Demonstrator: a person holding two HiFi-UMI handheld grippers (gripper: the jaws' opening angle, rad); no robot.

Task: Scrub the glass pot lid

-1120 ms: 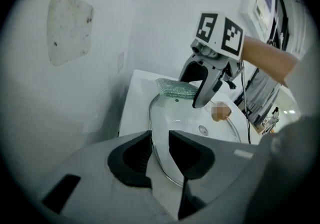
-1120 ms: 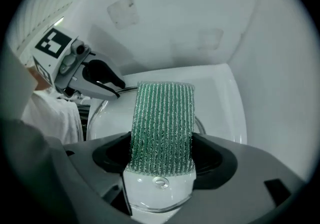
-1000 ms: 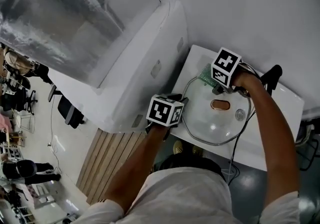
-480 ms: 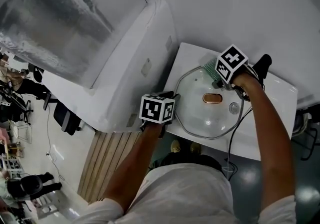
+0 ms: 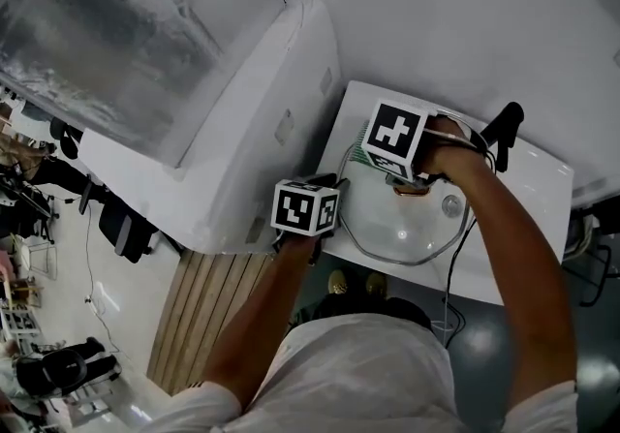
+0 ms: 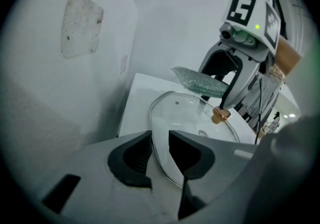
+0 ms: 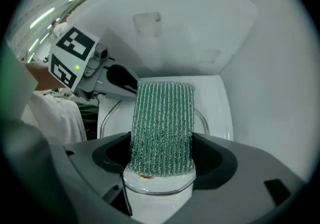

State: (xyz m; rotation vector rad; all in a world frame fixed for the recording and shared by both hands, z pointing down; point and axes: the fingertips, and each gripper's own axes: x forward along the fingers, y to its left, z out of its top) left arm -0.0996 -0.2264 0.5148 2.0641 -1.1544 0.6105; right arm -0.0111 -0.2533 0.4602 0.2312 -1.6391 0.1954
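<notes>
White worktop (image 5: 541,181) beside wall (image 5: 436,5) | round glass pot lid (image 5: 407,228) nears its edges | left gripper (image 6: 160,143) fingers clamp rim | right gripper (image 7: 160,155) fingers clamp green ribbed pad (image 7: 162,118)

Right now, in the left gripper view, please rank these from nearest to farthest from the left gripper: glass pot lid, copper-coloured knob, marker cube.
1. glass pot lid, rim at the jaws
2. copper-coloured knob, on the lid, right of centre
3. marker cube, high at upper right
</notes>
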